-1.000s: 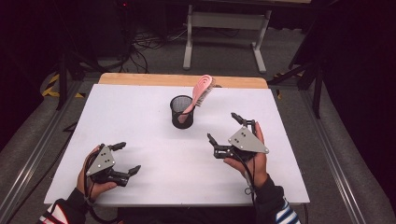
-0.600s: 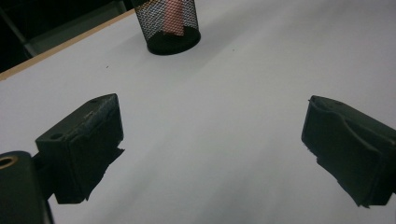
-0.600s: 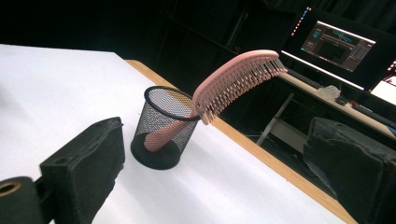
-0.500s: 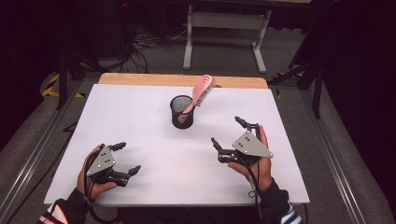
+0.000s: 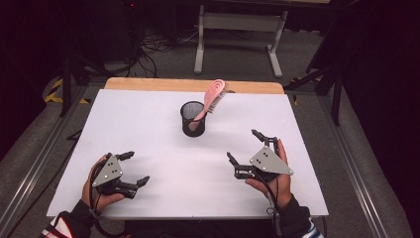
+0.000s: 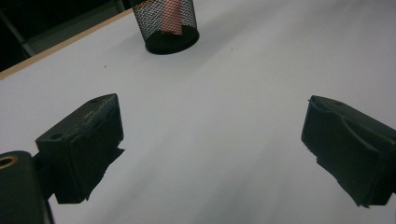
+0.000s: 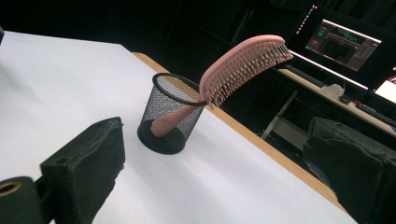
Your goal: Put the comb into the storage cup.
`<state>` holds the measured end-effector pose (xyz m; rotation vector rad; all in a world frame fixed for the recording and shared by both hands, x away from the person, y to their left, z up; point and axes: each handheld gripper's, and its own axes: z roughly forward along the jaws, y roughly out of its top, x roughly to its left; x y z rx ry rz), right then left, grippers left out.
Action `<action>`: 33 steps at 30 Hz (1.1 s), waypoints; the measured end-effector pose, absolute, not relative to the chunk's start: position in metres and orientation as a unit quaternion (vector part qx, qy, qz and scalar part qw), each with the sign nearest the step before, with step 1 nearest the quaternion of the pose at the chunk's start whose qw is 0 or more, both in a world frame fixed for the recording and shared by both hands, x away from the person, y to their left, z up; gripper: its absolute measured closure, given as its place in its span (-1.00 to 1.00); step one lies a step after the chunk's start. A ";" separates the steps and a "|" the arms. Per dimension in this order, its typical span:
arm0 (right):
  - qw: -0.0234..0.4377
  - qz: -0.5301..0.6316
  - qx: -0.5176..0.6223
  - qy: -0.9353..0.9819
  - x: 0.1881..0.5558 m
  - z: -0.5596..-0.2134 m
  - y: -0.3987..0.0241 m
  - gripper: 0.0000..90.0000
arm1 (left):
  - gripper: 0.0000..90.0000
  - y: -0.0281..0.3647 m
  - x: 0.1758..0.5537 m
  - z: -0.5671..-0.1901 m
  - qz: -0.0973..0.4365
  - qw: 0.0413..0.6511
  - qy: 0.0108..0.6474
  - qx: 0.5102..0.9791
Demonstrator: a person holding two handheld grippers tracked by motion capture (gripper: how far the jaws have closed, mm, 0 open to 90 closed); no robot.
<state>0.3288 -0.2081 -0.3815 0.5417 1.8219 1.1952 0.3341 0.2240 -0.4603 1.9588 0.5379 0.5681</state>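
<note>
Pink plastic hairbrush (image 5: pixel 214 98) stands handle-down in the black wire-mesh cup (image 5: pixel 192 119), near the desk's (image 5: pixel 148 129) far edge, head leaning out over the rim. Right gripper (image 5: pixel 246 148), jaws apart, empty, near the right edge. Left gripper (image 5: pixel 133 168), jaws apart, empty, by the near-left corner. Judged: between steps. Next calls for reaching forward to the brush head.

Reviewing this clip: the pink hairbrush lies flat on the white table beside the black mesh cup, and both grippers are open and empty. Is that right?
Not quite. The pink hairbrush does not lie flat on the table: it stands handle-down inside the black mesh cup, leaning over its rim, as the right gripper view shows. The rest holds: the left gripper and right gripper are open and empty.
</note>
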 end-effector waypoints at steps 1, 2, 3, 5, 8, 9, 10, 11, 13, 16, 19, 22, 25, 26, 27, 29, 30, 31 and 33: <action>0.434 0.478 0.217 0.732 0.328 -0.382 -0.209 -0.87 | -0.85 0.224 0.334 -0.460 0.234 0.493 0.222 0.808; 0.436 0.478 0.218 0.730 0.328 -0.383 -0.210 -0.86 | -0.85 0.224 0.334 -0.460 0.234 0.493 0.222 0.808; 0.437 0.476 0.218 0.731 0.327 -0.383 -0.211 -0.86 | -0.85 0.224 0.334 -0.460 0.234 0.493 0.222 0.808; 0.438 0.475 0.220 0.731 0.327 -0.384 -0.212 -0.86 | -0.85 0.224 0.334 -0.460 0.234 0.493 0.222 0.808; 0.440 0.472 0.220 0.731 0.325 -0.386 -0.215 -0.86 | -0.85 0.224 0.334 -0.460 0.234 0.493 0.222 0.808; 0.440 0.471 0.220 0.732 0.325 -0.386 -0.216 -0.86 | -0.85 0.224 0.334 -0.460 0.234 0.493 0.222 0.808; 0.439 0.472 0.221 0.732 0.324 -0.387 -0.217 -0.86 | -0.85 0.224 0.334 -0.460 0.234 0.493 0.222 0.808; 0.440 0.471 0.222 0.732 0.323 -0.387 -0.218 -0.86 | -0.85 0.224 0.334 -0.460 0.234 0.493 0.221 0.808; 0.442 0.469 0.222 0.731 0.322 -0.389 -0.220 -0.86 | -0.85 0.224 0.334 -0.460 0.234 0.492 0.222 0.809; 0.441 0.468 0.225 0.732 0.321 -0.391 -0.223 -0.86 | -0.85 0.223 0.334 -0.461 0.234 0.492 0.220 0.809; 0.441 0.467 0.228 0.732 0.319 -0.394 -0.227 -0.86 | -0.85 0.223 0.334 -0.460 0.235 0.491 0.219 0.810; 0.441 0.465 0.231 0.732 0.317 -0.396 -0.232 -0.86 | -0.85 0.223 0.334 -0.461 0.235 0.491 0.220 0.809; 0.444 0.463 0.234 0.731 0.316 -0.397 -0.236 -0.86 | -0.86 0.223 0.334 -0.461 0.234 0.491 0.220 0.810; 0.444 0.461 0.234 0.731 0.316 -0.397 -0.238 -0.86 | -0.86 0.222 0.334 -0.461 0.235 0.490 0.220 0.810; 0.444 0.461 0.237 0.731 0.315 -0.398 -0.239 -0.86 | -0.86 0.222 0.334 -0.461 0.235 0.490 0.220 0.810; 0.446 0.458 0.239 0.731 0.314 -0.400 -0.242 -0.86 | -0.86 0.222 0.334 -0.461 0.234 0.491 0.220 0.810; 0.446 0.456 0.239 0.732 0.314 -0.401 -0.243 -0.86 | -0.86 0.222 0.334 -0.461 0.234 0.491 0.220 0.810; 0.445 0.456 0.240 0.732 0.313 -0.402 -0.245 -0.86 | -0.86 0.223 0.334 -0.461 0.234 0.491 0.220 0.810; 0.444 0.454 0.243 0.733 0.313 -0.404 -0.247 -0.86 | -0.86 0.222 0.334 -0.461 0.234 0.491 0.220 0.810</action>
